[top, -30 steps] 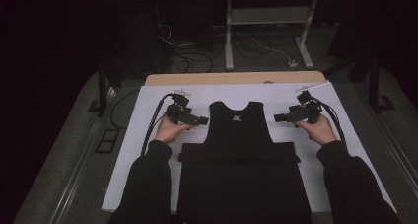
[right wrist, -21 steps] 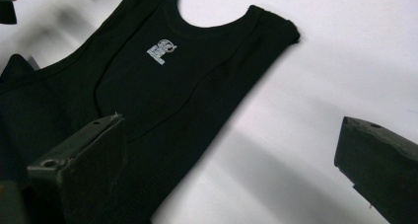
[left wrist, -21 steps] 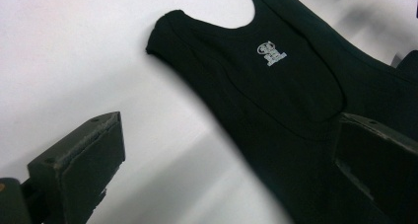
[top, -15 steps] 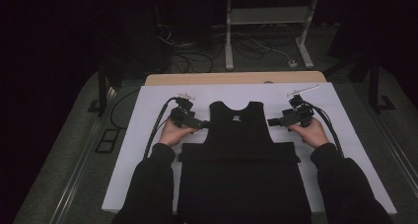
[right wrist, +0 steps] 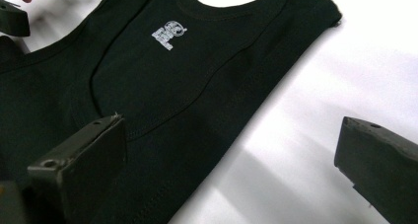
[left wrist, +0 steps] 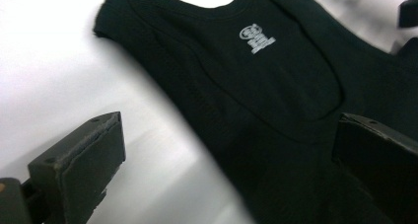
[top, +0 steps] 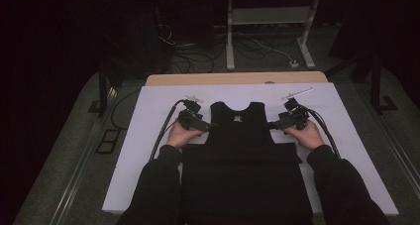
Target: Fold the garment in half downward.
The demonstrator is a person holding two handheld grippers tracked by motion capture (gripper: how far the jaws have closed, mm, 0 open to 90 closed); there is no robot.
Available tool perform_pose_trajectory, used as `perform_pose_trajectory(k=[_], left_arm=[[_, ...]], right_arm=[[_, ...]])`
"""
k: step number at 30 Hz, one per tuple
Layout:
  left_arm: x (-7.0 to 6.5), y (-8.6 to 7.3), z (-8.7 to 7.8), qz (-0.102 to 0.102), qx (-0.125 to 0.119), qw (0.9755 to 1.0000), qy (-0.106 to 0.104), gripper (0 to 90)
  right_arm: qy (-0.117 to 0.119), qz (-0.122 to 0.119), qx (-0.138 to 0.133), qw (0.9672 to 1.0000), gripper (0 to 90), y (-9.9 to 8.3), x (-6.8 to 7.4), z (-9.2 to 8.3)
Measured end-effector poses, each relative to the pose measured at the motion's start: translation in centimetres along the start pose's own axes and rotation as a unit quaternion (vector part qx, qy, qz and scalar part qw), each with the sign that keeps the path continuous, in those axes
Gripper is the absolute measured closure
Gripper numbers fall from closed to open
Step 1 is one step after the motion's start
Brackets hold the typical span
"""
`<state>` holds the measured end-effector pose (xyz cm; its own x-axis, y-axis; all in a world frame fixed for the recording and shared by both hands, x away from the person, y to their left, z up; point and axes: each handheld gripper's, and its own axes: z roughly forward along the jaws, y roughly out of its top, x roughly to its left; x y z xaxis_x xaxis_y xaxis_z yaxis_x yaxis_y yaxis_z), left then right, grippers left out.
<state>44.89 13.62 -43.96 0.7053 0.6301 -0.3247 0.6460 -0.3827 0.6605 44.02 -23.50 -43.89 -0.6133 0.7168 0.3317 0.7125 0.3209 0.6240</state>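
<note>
Your black vest (top: 241, 136) is matt knitted cloth, finely ribbed, with stitched seams and a pale printed mark inside the neck; the white table cover (top: 148, 116) under it looks smooth with a soft sheen; your grippers' black jaws look dull, slightly scuffed plastic.

Table (top: 148, 150) with a white top; a bare wooden strip (top: 237, 79) shows along its far edge. A black sleeveless top (top: 242, 155) lies flat at the middle, neck hole toward the far side, small grey print (left wrist: 256, 37) below the neck. Lower part is folded over.
</note>
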Motion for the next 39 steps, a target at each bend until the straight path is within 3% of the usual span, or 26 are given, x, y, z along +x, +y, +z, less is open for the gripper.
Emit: perform_pose_trajectory(k=[8, 16, 20, 29, 36, 39], left_arm=[[-0.1, 0.2, 0.9, 0.008, 0.016, 0.9998, 0.008, 0.0], [-0.3, 0.5, 1.4, 0.013, 0.019, 0.9996, 0.017, 5.3], [-0.3, 0.5, 1.5, 0.016, 0.014, 0.9994, 0.029, 13.7], [-0.5, 0.6, 1.6, 0.018, 0.011, 0.9987, 0.048, 30.0], [-0.8, 0.6, 1.8, 0.026, 0.009, 0.9985, 0.048, 43.7], [-0.8, 0.5, 1.8, 0.027, 0.009, 0.9988, 0.04, 55.4]], right_arm=[[0.0, -0.001, 0.004, 1.0, 0.5, 0.2, 0.3, 0.5], [-0.001, -0.007, 0.005, 1.0, 10.5, 0.4, 0.5, 1.3], [-0.003, -0.011, 0.007, 0.9999, 13.7, 0.6, 0.7, 1.6], [-0.031, -0.031, 0.013, 0.9989, 19.4, 0.9, 1.4, 2.6], [-0.049, -0.04, 0.006, 0.998, 36.6, 1.0, 2.0, 2.9], [-0.047, -0.036, 0.004, 0.9982, 45.0, 0.9, 2.0, 2.9]])
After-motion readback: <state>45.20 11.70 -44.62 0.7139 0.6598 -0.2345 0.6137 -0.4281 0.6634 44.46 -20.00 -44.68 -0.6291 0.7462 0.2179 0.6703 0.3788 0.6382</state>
